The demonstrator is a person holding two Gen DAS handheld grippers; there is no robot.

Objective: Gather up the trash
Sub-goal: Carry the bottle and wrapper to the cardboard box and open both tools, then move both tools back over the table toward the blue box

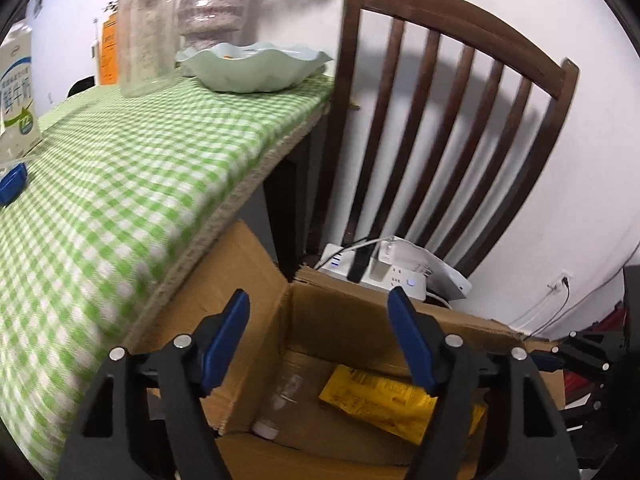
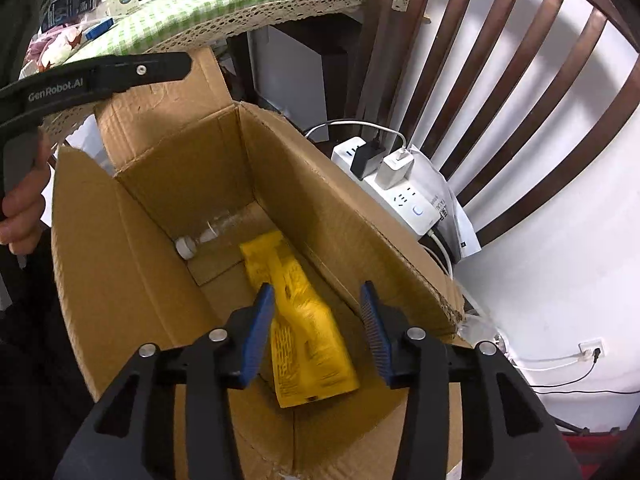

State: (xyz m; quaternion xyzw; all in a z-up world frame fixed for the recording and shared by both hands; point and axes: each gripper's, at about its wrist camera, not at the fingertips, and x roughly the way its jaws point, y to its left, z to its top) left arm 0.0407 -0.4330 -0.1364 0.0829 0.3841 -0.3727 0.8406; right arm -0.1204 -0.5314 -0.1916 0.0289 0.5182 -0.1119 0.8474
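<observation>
An open cardboard box (image 2: 160,184) stands on the floor beside the table. In it lie a clear plastic bottle (image 2: 212,228) with a white cap and a yellow packet (image 2: 308,340), which looks blurred. My right gripper (image 2: 317,290) is open above the box; the packet shows between its blue pads, and they do not press on it. My left gripper (image 1: 319,300) is open over the same box (image 1: 348,320) with nothing between its fingers. Below it I see the bottle (image 1: 280,404) and the yellow packet (image 1: 384,400). A hand (image 2: 20,208) holds the left gripper's black frame (image 2: 120,74).
A table with a green checked cloth (image 1: 120,184) carries a milk carton (image 1: 16,92), a glass jar (image 1: 146,32) and a pale bowl (image 1: 248,68). A dark wooden chair (image 1: 440,120) stands behind the box. On it lies a white power strip (image 2: 400,188) with chargers and cables.
</observation>
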